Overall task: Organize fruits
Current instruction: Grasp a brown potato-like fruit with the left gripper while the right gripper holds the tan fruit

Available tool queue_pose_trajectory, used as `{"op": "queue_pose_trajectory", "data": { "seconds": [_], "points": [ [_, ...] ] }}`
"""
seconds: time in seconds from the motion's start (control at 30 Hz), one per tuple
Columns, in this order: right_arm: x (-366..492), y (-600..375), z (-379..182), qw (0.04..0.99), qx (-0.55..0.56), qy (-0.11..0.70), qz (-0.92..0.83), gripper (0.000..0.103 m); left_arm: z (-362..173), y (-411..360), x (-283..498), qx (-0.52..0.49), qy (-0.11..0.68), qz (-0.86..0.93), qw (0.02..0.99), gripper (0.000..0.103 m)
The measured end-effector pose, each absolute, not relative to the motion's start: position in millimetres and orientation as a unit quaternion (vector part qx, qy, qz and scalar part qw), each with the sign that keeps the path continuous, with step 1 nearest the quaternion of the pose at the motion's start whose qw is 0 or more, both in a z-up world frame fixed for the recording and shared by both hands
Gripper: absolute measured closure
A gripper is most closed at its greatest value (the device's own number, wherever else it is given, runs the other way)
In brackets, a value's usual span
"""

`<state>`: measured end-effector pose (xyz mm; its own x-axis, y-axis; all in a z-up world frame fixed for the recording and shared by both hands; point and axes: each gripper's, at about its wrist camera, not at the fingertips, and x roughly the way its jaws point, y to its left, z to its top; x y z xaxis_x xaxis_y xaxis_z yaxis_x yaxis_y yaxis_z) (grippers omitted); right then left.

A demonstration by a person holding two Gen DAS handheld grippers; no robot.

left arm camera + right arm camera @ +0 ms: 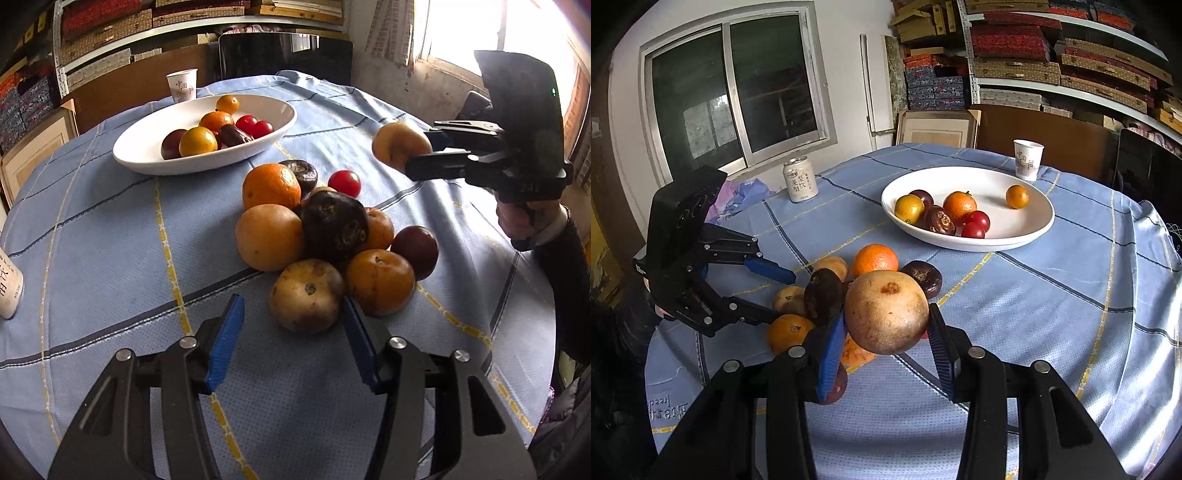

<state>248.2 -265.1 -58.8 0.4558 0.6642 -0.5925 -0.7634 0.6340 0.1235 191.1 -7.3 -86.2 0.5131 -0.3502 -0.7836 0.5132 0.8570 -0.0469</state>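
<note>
A pile of fruit lies on the blue checked tablecloth (110,258): an orange (271,186), a big yellow one (269,236), a dark one (334,225) and a tangerine (380,282). At its near edge sits a brownish round fruit (306,295). My left gripper (291,306) is open around it; the right pad is at its side, the left pad stands apart. My right gripper (886,317) is shut on a tan round fruit (886,310), held in the air beside the pile and also visible in the left wrist view (399,146). The white oval bowl (147,162) holds several small fruits.
A paper cup (182,85) stands behind the bowl. A drink can (799,179) stands near the table's edge by the window. A person's hand (517,218) grips the right tool. Shelves with boxes and a dark screen (284,55) lie beyond the table.
</note>
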Motion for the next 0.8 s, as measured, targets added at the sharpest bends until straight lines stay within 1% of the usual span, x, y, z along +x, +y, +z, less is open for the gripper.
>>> {"op": "queue_pose_trajectory", "data": {
  "seconds": [0.13,0.2,0.33,0.8],
  "points": [
    [249.8,-265.2,-59.6,0.85,-0.078,0.313,0.416,0.059,-87.5,-11.2,191.4,0.104,0.428,-0.257,0.86,0.057],
    [250.2,-264.5,-59.8,0.85,-0.077,0.314,0.416,0.059,-88.6,-11.2,193.5,0.1,0.432,-0.259,0.858,0.057],
    [250.2,-263.9,-59.7,0.85,-0.075,0.314,0.417,0.059,-92.6,-19.0,194.5,0.102,0.44,-0.263,0.853,0.061],
    [254.5,-258.6,-67.1,0.847,-0.071,0.328,0.412,0.059,-92.7,-21.3,195.3,0.106,0.437,-0.259,0.855,0.063]
  ]
}}
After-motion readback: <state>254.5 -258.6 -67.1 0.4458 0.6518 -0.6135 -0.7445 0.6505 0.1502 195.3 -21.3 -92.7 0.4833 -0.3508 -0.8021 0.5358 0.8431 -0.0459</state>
